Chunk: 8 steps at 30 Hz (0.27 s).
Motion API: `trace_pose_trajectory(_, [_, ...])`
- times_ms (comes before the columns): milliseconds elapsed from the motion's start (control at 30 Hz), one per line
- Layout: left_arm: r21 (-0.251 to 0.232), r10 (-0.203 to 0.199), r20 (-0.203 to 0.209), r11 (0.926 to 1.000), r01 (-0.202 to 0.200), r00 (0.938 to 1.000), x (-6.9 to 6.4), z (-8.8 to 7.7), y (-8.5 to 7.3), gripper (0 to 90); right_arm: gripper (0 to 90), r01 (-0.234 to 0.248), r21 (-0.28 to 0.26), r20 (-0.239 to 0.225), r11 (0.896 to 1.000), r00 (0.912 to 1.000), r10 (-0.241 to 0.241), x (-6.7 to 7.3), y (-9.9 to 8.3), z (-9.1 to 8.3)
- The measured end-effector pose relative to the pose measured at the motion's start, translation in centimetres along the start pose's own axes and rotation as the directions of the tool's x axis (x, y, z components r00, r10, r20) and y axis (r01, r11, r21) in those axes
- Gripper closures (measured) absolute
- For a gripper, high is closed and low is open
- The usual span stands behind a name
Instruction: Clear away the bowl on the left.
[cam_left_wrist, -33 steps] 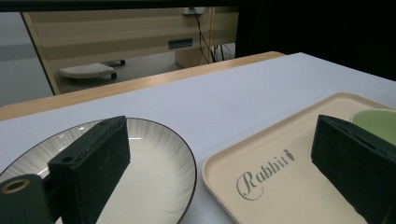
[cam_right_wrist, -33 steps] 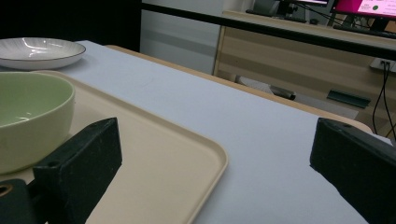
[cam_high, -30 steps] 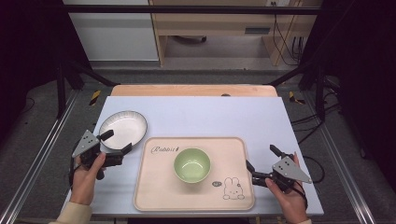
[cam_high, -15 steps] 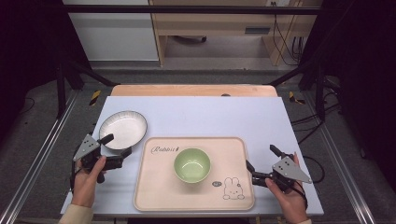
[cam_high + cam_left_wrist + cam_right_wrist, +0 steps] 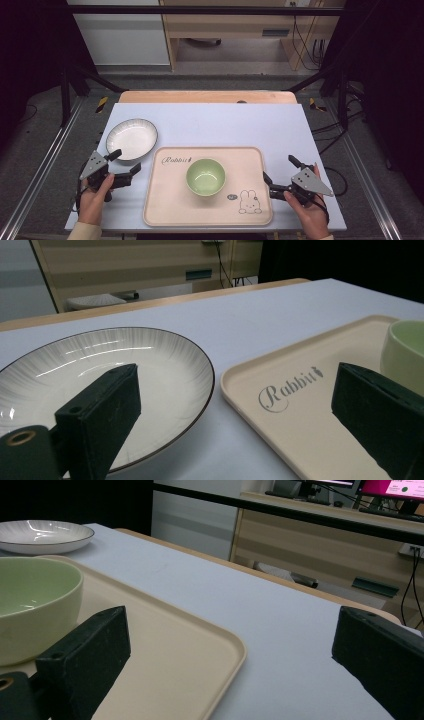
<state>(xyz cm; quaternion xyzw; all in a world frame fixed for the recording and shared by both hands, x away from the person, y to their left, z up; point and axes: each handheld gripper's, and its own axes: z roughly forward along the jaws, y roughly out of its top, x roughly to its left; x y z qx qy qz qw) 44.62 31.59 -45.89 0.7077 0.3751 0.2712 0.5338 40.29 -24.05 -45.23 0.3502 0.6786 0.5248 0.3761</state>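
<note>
Left gripper [image 5: 122, 168] sits low at the tray's [image 5: 165, 210] left edge, jaws spread wide, nothing between them. In the left gripper view one jaw hangs over the plate's [image 5: 165, 370] near rim and the other over the tray's left border, so the near rim lies about between them. Right gripper [image 5: 277, 176] is at the tray's right edge, jaws also wide apart and empty; in the right gripper view one jaw sits over the tray's near right corner, the other over bare counter [image 5: 280, 630].

Green bowl [image 5: 205, 176] stands upright at about tray centre, empty. White plate [image 5: 131, 139] lies flat on the counter just off the tray's far-left corner, rim close to the tray lip but apart from it.

Likely step: left gripper takes the plate. To do it well: keep the jaws open, drop one under the rim edge and one above, pinch the near rim squarely, not the sloped inside. Lift level, clear the tray lip before moving across. Watch for slip on the glazed surface; the grip may need to go deeper. Right gripper best stays clear of the bowl.
</note>
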Motion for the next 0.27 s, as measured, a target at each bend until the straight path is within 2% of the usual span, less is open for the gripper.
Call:
trace_pose_trajectory(33, [0.011,0.021,-0.005,0.9997,-0.021,0.9998,-0.11,0.06,-0.11,5.6,2.3,0.0,0.0,0.0,1.0,1.0,0.0,0.01,0.01,0.0])
trace_pose_trajectory(200, [0.024,0.026,0.0,0.9994,-0.026,0.9997,-0.33,0.28,-0.42,5.6,2.4,-0.001,-0.001,-0.001,1.0,1.0,0.001,0.05,0.03,-0.05])
trace_pose_trajectory(267, [0.032,0.042,-0.003,0.9986,-0.042,0.9991,-0.51,0.34,-0.45,5.5,2.4,-0.001,-0.001,-0.002,1.0,1.0,0.001,0.08,0.05,-0.03])
